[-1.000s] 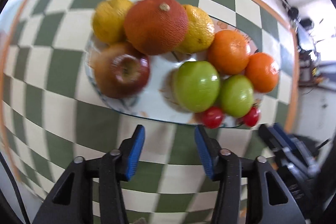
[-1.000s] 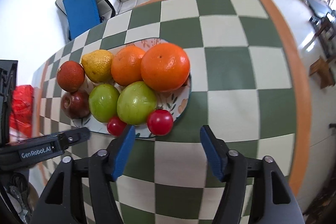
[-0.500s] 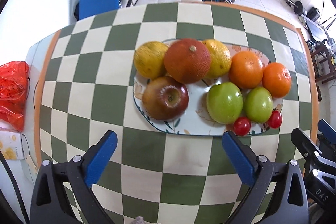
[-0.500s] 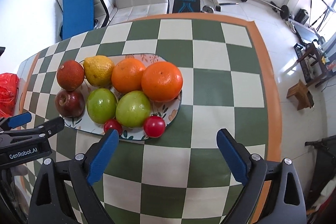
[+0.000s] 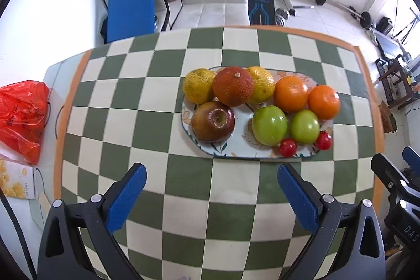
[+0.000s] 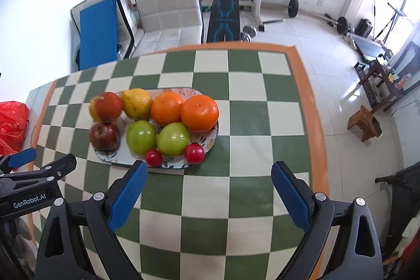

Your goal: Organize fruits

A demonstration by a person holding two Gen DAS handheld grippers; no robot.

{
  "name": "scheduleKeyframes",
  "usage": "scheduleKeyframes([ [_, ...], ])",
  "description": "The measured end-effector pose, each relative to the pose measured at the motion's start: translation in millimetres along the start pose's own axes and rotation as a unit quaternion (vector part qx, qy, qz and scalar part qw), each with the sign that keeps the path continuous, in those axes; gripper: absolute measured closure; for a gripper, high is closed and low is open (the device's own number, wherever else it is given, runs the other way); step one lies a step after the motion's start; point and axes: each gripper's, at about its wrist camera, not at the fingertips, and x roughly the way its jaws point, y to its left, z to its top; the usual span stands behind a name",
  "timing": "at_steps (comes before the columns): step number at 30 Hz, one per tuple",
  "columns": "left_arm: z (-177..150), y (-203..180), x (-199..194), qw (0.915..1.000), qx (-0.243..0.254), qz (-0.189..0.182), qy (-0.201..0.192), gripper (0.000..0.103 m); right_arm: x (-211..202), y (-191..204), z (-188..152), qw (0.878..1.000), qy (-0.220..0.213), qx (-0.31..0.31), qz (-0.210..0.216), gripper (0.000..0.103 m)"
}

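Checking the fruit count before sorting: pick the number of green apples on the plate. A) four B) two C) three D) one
B: two green apples lie side by side on the plate, behind the two small red fruits; the only other apple is the dark red one.
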Motion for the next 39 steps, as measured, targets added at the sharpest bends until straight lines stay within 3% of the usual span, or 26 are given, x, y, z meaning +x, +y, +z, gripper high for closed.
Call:
scheduleKeyframes([
  [20, -101, 24, -191, 0.9907, 0.001, -0.036, -0.132, 0.001, -220, 12, -94, 0.993, -0.112, -0.002, 0.020, 0.006],
  [31, -150, 27, -249, 0.9855, 0.006, -0.046, -0.163, 0.001, -306, 19, -134, 0.988, -0.152, -0.003, 0.036, 0.005],
  [39, -169, 28, -278, 0.9810, 0.008, -0.048, -0.188, 0.001, -342, 23, -155, 0.986, -0.162, -0.005, 0.040, 0.005],
])
